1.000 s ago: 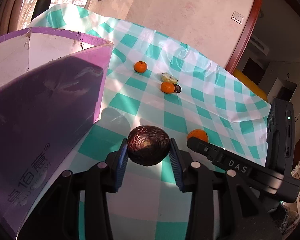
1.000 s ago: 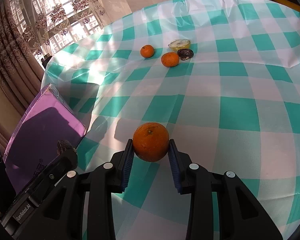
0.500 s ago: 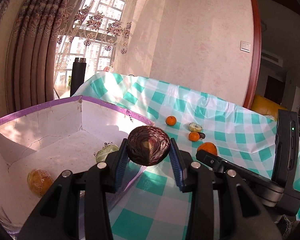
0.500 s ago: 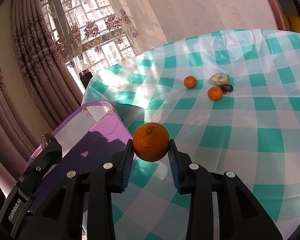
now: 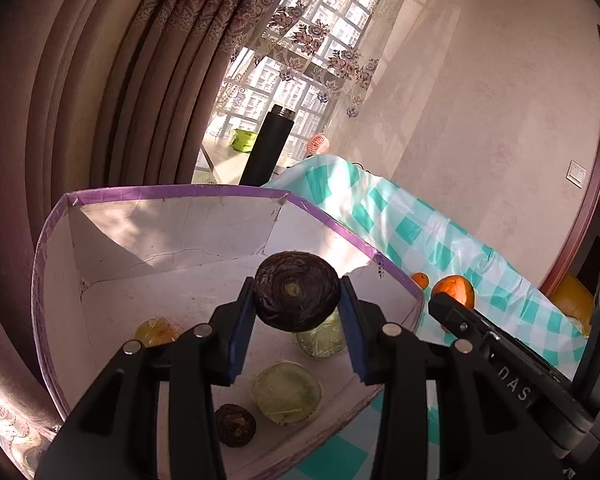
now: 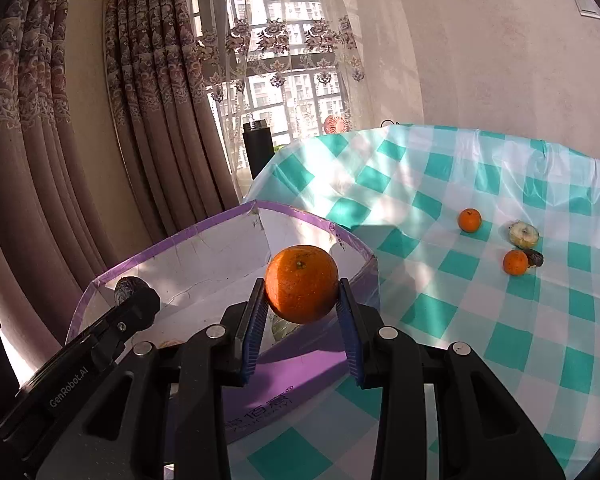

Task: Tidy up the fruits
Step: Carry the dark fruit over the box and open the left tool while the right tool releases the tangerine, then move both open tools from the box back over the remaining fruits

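left gripper (image 5: 298, 320) clamped on wrinkled dark fruit (image 5: 297, 296) above the purple-rimmed box (image 5: 172, 192), right gripper (image 6: 302, 316) pinching an orange (image 6: 301, 283) over the box's 3 o'clock rim.

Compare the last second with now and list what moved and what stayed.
Both grippers lifted from the checked tablecloth toward the purple-rimmed cardboard box. The left gripper now holds its dark wrinkled fruit above the box interior; the right gripper brings its large orange near the rim. Nothing released; the fruits left on the cloth stayed.
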Action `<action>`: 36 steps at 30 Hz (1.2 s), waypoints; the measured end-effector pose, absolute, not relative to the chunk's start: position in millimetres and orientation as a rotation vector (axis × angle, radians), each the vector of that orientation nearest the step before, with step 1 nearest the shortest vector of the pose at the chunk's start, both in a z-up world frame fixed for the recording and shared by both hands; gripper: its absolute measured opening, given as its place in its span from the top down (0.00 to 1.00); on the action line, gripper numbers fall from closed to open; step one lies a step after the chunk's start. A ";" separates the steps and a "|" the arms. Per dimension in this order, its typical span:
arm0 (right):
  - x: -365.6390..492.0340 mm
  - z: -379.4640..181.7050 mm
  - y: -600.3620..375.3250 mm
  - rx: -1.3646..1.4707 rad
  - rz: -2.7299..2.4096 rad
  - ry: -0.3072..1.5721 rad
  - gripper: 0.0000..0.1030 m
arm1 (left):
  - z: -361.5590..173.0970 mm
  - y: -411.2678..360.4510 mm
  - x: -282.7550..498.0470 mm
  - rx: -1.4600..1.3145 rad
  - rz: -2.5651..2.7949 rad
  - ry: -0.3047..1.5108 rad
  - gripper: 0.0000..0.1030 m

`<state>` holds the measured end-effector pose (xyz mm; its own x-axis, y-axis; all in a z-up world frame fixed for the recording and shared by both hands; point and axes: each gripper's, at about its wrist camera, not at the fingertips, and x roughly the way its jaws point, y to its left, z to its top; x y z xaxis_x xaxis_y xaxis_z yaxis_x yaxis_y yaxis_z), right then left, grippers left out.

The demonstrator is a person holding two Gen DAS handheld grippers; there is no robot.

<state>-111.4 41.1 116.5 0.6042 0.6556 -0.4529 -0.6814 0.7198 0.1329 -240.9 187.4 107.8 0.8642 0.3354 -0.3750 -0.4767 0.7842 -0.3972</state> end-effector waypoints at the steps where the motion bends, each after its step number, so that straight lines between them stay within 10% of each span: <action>1: -110.7 116.5 50.0 -0.078 0.786 0.515 0.66 | 107.1 194.3 -242.6 -0.529 0.454 0.302 0.61; 5: -111.3 111.0 90.2 -0.215 0.799 0.565 0.65 | 103.8 214.1 -246.3 -0.614 0.488 0.334 0.60; 9: -116.7 98.1 125.8 -0.357 0.818 0.609 0.65 | 109.0 218.3 -257.3 -0.626 0.531 0.290 0.31; 12: -119.6 89.0 140.2 -0.387 0.852 0.642 0.64 | 109.2 221.3 -264.6 -0.642 0.557 0.261 0.29; 15: -115.5 88.7 134.1 -0.333 0.844 0.643 0.33 | 110.3 219.1 -263.6 -0.629 0.527 0.258 0.25; 21: -112.8 97.1 104.1 -0.224 0.833 0.585 0.31 | 113.8 205.7 -264.2 -0.562 0.509 0.206 0.01; 36: -38.7 67.4 -42.4 0.125 0.448 0.617 0.25 | 113.1 152.8 -252.4 -0.357 0.335 0.133 0.02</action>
